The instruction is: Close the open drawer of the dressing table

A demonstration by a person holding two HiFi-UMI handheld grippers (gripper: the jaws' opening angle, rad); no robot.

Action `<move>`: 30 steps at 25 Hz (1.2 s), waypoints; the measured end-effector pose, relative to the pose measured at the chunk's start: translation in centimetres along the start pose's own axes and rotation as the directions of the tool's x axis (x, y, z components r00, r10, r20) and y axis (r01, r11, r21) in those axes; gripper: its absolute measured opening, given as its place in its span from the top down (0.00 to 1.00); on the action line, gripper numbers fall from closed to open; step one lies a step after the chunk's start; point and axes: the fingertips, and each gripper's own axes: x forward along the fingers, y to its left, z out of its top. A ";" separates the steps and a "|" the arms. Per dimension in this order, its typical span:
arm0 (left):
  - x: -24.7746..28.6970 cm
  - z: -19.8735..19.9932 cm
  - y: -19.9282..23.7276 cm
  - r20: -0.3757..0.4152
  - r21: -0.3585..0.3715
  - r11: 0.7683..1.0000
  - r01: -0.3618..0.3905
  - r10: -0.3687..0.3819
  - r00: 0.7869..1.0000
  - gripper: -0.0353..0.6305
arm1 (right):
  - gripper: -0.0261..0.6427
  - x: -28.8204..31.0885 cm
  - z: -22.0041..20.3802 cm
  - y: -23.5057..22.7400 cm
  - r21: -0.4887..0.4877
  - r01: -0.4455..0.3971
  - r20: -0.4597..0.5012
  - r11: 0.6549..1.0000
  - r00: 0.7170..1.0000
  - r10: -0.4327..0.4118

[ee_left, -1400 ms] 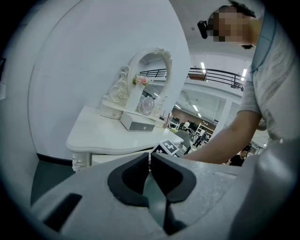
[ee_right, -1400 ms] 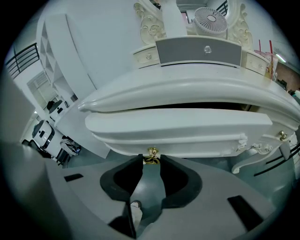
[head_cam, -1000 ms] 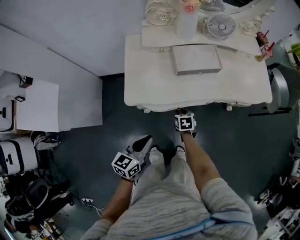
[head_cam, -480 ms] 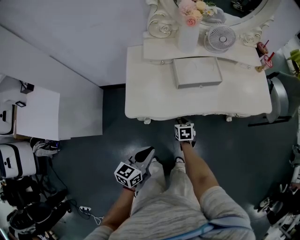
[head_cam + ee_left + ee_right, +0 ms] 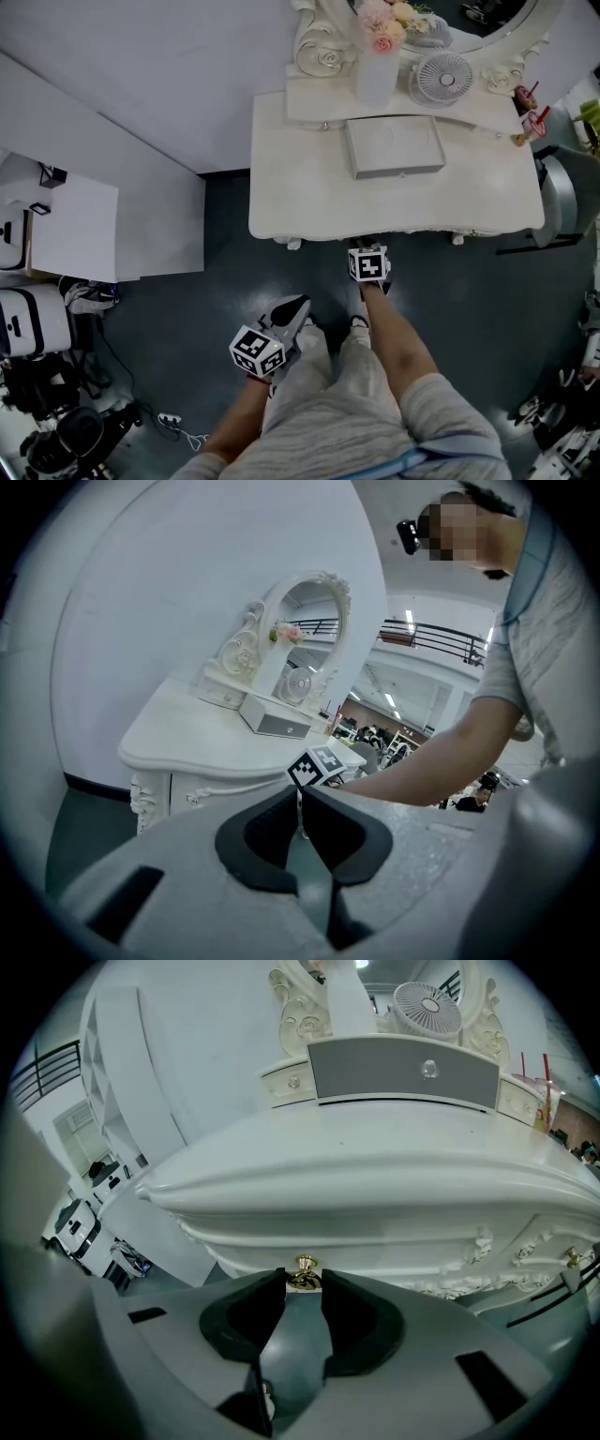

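The white dressing table (image 5: 300, 178) stands ahead of me. Its front drawer (image 5: 375, 1232) looks flush with the carved front, under the tabletop edge. My right gripper (image 5: 366, 246) reaches in beneath that edge. In the right gripper view the right gripper (image 5: 303, 1283) has its jaws pressed on either side of the drawer's small gold knob (image 5: 303, 1271). My left gripper (image 5: 286, 314) hangs back by my legs, away from the table. In the left gripper view the left gripper (image 5: 301, 803) is shut with nothing in it.
On the tabletop stand a grey-fronted small drawer box (image 5: 394, 145), a little fan (image 5: 442, 67), a flower vase (image 5: 377, 42) and cups with red straws (image 5: 527, 103). A chair (image 5: 562, 183) is at the right and a white shelf (image 5: 75, 211) at the left. The floor is dark.
The head view has tipped a little, so the table sits lower in the picture. Both grippers keep nearly the same place relative to the table.
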 end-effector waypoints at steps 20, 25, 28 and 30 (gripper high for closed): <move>-0.8 1.0 -1.2 0.047 0.021 1.000 0.012 -0.013 0.999 0.92 | 0.81 -2.8 0.3 0.9 -0.001 -0.029 0.017 1.000 0.999 0.029; -0.7 2.0 -2.0 0.067 0.036 0.999 0.024 -0.027 0.997 0.92 | 0.81 -5.1 0.5 0.9 0.008 -0.031 0.044 0.999 0.999 0.031; -0.5 2.5 -2.7 0.076 0.049 0.998 0.036 -0.039 0.996 0.92 | 0.81 -6.5 0.7 0.5 0.010 -0.033 0.063 0.999 0.998 0.032; -0.4 2.9 -3.2 0.080 0.059 0.997 0.043 -0.048 0.996 0.92 | 0.81 -7.6 0.8 0.6 0.010 -0.041 0.077 0.999 0.996 0.040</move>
